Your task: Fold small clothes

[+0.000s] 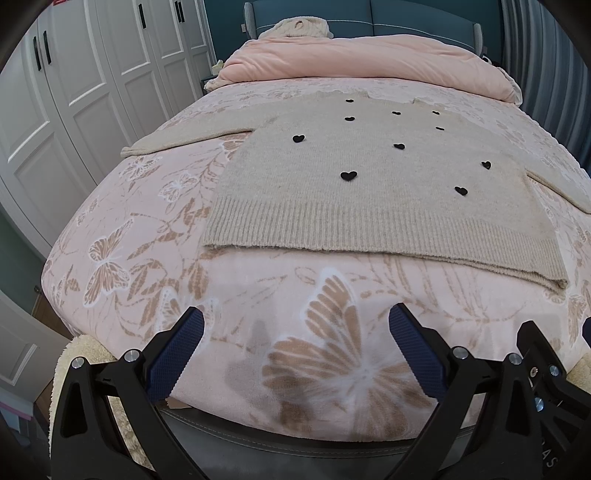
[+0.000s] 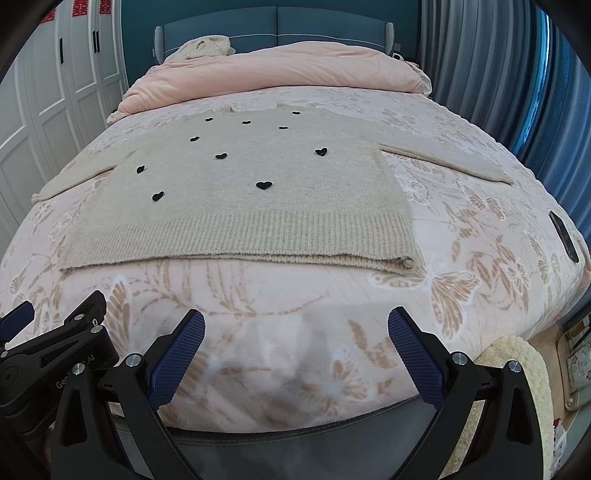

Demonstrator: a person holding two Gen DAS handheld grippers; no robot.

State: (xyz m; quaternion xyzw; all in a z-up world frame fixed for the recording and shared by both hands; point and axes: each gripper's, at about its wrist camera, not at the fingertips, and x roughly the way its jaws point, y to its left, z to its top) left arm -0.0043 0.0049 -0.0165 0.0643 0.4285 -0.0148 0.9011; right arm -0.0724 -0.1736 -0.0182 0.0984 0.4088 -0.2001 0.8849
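A beige knitted sweater [image 1: 354, 199] with small black hearts lies flat on the bed, sleeves spread to both sides, ribbed hem toward me. It also shows in the right wrist view [image 2: 251, 206]. My left gripper [image 1: 295, 325] is open and empty above the foot of the bed, short of the hem. My right gripper [image 2: 295, 325] is open and empty too, beside the left one, also short of the hem. The left gripper's body shows in the right wrist view [image 2: 55, 354] at the lower left.
The bed has a pink butterfly-patterned blanket [image 1: 147, 258]. A folded pink duvet [image 1: 362, 62] lies at the head end before a blue headboard [image 2: 273, 26]. White wardrobes [image 1: 74, 92] stand left, grey-blue curtains [image 2: 498, 74] right. A dark phone [image 2: 563, 236] lies near the bed's right edge.
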